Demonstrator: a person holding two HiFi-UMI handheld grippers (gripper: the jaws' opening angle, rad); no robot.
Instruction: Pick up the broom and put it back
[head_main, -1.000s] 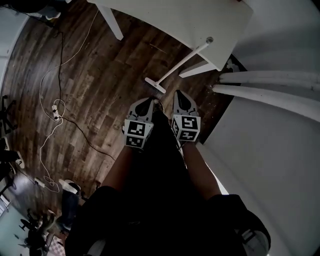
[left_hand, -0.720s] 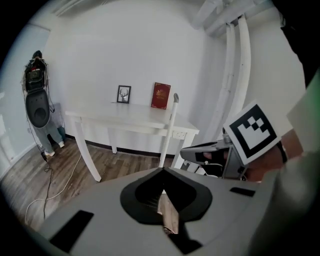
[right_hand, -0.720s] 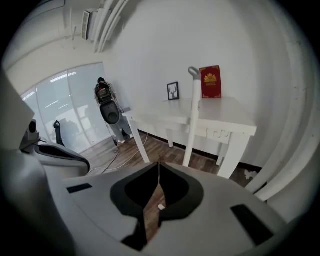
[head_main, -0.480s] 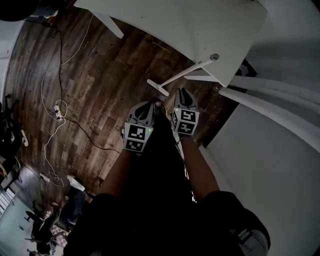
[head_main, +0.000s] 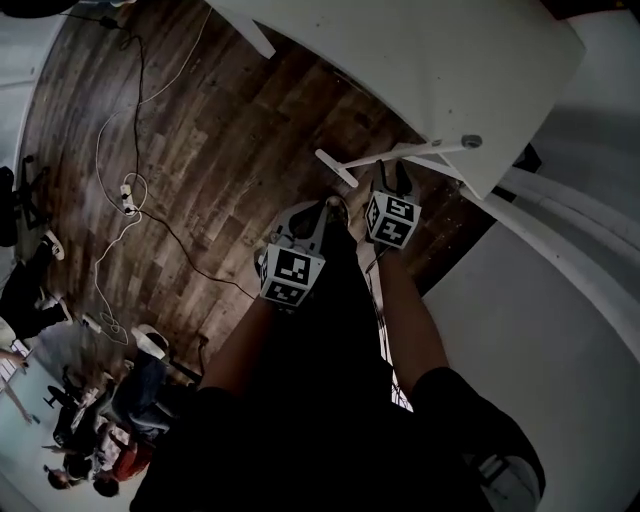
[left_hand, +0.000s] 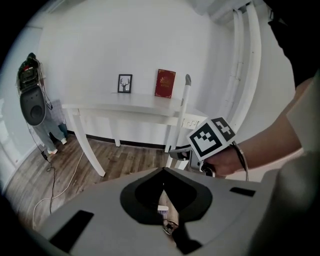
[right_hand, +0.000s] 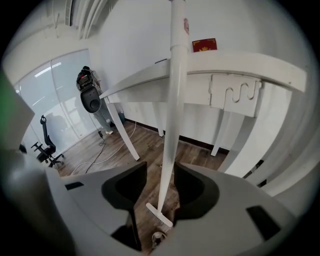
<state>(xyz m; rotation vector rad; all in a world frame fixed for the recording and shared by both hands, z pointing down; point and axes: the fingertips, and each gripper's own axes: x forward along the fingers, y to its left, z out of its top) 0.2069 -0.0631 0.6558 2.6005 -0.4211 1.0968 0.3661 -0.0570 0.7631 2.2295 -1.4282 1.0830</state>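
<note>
1. A white-topped wooden bench (left_hand: 125, 107) on slanted legs stands against a white wall.
2. A small black-framed picture (left_hand: 125, 83) and a red upright card (left_hand: 165, 83) stand on it, near each other.
3. A loose white cable (head_main: 124, 192) lies on the dark wood plank floor (head_main: 200, 140).
4. A black wheeled office chair (right_hand: 47, 150) stands well apart.

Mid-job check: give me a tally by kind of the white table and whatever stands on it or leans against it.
Table: 1
Broom, leaning on the table's edge: 1
Framed picture, on the table: 1
Red book, on the table: 1
Total: 4
</note>
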